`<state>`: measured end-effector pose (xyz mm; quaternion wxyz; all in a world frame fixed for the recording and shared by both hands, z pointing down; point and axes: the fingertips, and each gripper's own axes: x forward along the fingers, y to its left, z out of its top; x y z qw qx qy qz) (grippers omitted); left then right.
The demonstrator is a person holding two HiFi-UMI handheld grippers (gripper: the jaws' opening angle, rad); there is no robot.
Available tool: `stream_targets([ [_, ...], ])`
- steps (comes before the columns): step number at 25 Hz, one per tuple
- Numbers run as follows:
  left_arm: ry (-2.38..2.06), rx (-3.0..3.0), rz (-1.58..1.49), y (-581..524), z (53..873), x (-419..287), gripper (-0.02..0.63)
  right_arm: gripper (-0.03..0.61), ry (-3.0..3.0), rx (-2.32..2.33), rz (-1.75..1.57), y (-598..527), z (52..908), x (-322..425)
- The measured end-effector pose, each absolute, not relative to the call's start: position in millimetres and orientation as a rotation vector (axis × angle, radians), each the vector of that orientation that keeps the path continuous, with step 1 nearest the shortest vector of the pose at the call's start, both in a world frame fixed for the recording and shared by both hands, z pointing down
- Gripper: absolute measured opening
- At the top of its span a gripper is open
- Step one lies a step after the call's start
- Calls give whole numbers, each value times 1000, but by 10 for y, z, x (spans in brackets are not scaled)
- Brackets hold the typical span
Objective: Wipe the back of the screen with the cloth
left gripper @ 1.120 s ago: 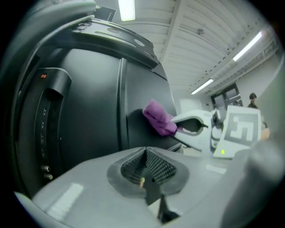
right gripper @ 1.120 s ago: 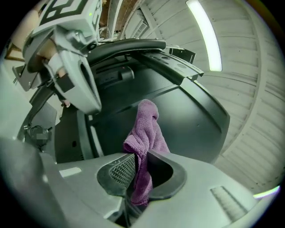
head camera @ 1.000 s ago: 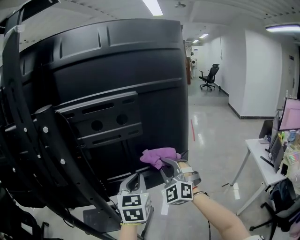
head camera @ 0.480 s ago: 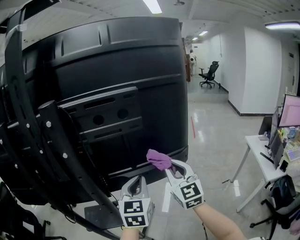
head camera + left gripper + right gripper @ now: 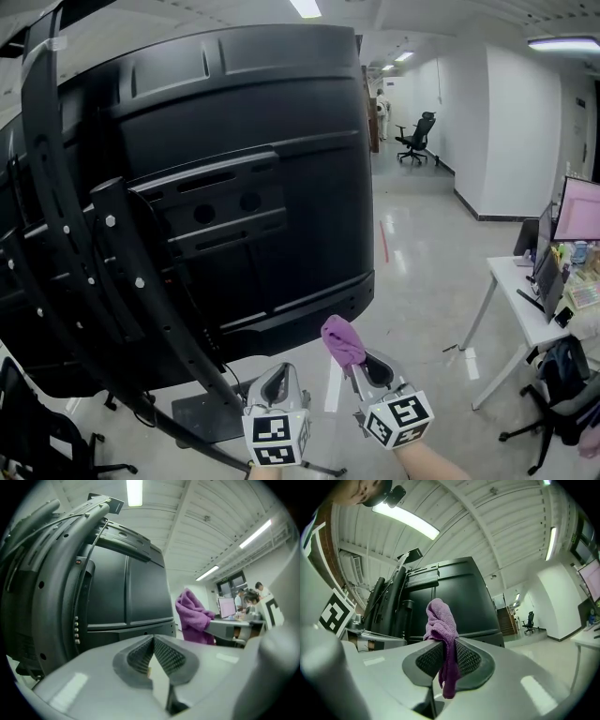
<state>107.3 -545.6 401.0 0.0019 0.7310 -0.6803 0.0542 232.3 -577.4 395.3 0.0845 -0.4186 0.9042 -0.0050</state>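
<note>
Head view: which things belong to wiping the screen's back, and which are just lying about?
Job: purple cloth, right gripper clamping it, black screen back.
Idle: empty left gripper, white desk, pink-lit monitor, office chair.

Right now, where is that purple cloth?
In the head view the purple cloth sits low and right of centre, pinched in the right tool, just below the lower right corner of the black screen.
</note>
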Motion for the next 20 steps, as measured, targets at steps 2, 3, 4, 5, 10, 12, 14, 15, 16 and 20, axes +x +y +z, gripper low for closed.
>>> stream_targets([
  [2,-2130,2288,164,-5372,4047,1079,6,46,2699,-1253,-29,-5677,3992,2353],
  [3,-2129,2286,160,-5336,4060,1077,8,46,2698,-1252,-34,-5634,3999,2362],
  [4,-2128,2285,157,-5305,4069,1074,8,46,2697,-1250,-37,-5594,4001,2368],
  [5,-2128,2284,156,-5280,4076,1072,8,46,2695,-1248,-40,-5559,3999,2370],
  [10,-2120,2286,156,-5234,4107,1067,8,46,2692,-1255,-20,-5471,3976,2365],
  [12,-2114,2284,154,-5232,4110,1059,8,46,2683,-1263,-9,-5457,3954,2362],
  [14,-2110,2284,153,-5228,4111,1057,8,46,2675,-1271,-3,-5448,3942,2365],
  [15,-2109,2285,154,-5228,4112,1059,8,46,2673,-1275,-3,-5447,3942,2365],
  [16,-2108,2286,155,-5229,4113,1061,8,46,2672,-1278,-5,-5446,3946,2363],
  [20,-2090,2301,161,-5233,4114,1090,8,46,2671,-1282,-20,-5440,3971,2346],
])
